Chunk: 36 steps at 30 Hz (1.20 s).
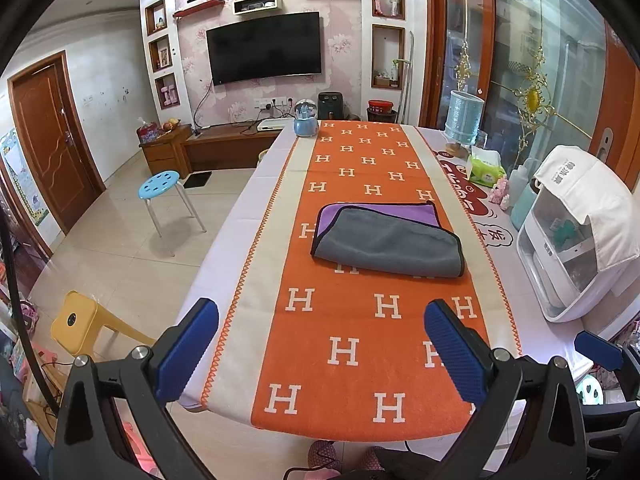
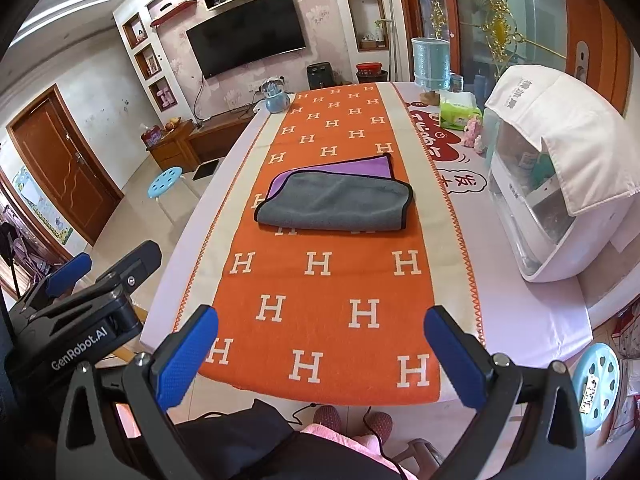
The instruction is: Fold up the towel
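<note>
A towel point(image 1: 390, 242), grey on one side and purple on the other with black edging, lies folded over on the orange H-patterned runner point(image 1: 348, 344); a purple strip shows along its far edge. It also shows in the right wrist view point(image 2: 336, 202). My left gripper point(image 1: 322, 344) is open and empty, held above the table's near end, well short of the towel. My right gripper point(image 2: 320, 354) is open and empty, also near the table's front edge. The left gripper's body shows at the left of the right wrist view point(image 2: 80, 304).
A white appliance with a cloth cover point(image 1: 576, 236) stands at the table's right edge. A tissue pack point(image 1: 486, 166), a blue container point(image 1: 464, 116) and a blue snow globe point(image 1: 306, 120) sit toward the far end. Stools point(image 1: 164, 186) stand on the floor at the left.
</note>
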### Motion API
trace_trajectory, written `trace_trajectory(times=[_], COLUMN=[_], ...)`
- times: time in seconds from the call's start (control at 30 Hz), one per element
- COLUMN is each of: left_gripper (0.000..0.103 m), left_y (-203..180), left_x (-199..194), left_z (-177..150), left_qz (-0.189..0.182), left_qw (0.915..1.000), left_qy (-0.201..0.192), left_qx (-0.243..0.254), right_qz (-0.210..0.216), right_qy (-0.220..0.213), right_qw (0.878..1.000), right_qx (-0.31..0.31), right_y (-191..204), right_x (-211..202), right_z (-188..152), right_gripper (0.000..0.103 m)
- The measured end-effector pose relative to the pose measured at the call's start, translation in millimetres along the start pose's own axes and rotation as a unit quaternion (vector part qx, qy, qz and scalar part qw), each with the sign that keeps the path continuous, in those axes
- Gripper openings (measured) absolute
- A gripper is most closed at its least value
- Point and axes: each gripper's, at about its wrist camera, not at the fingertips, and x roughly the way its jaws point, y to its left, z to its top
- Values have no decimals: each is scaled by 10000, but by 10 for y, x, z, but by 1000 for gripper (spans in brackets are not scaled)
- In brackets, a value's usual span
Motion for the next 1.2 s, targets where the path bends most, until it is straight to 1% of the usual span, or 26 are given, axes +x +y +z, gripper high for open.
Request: trace_trajectory(times=[0.5,0.77,1.2], left_gripper=[102,102,102], left_y=[-10,34,24], left_x=[-10,81,78], left_z=[-11,61,56], left_qz=[-9,-47,-40], left_qw=[10000,10000,10000], left_qy=[1,21,11], left_qx=[10,31,25], right_qz=[-1,-36,-39], right_qy=[9,38,53], right_qw=[10000,10000,10000], right_qx=[3,31,46], right_y=[4,44,39], right_x=[22,74,93], right_z=[8,8,22], right_gripper=[103,103,103])
